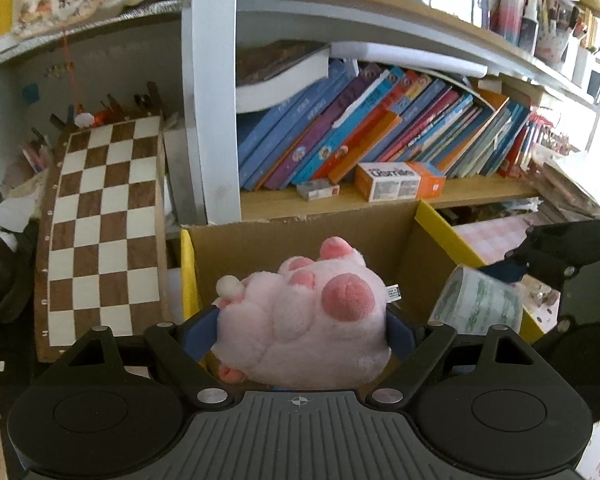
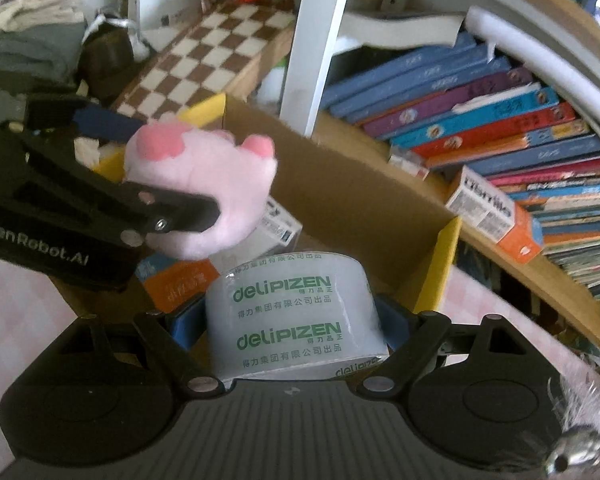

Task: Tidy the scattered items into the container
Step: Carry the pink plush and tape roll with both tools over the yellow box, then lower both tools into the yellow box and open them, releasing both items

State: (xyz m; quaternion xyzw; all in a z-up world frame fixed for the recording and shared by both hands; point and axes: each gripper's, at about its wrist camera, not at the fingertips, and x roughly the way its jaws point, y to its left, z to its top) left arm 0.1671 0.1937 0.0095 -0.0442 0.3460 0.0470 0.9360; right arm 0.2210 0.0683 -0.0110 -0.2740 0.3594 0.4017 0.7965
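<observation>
While the pink plush paw (image 1: 304,320) is pinched between the blue pads of the left gripper (image 1: 300,332), it hangs above the open cardboard box (image 1: 292,240), near the box's left side. The tape roll (image 2: 296,320) is clamped in the same manner by the right gripper (image 2: 296,324), over the box's near right portion. Small cartons (image 2: 180,284) already lie on the box floor. The box stands just in front of a shelf of books (image 1: 380,132), with a chessboard (image 1: 104,224) to its left. The step in hand appears to be the deposit: both items are at the drop position. The next move calls for lowering each item inside the walls, then spreading the jaws, with the grippers kept apart
</observation>
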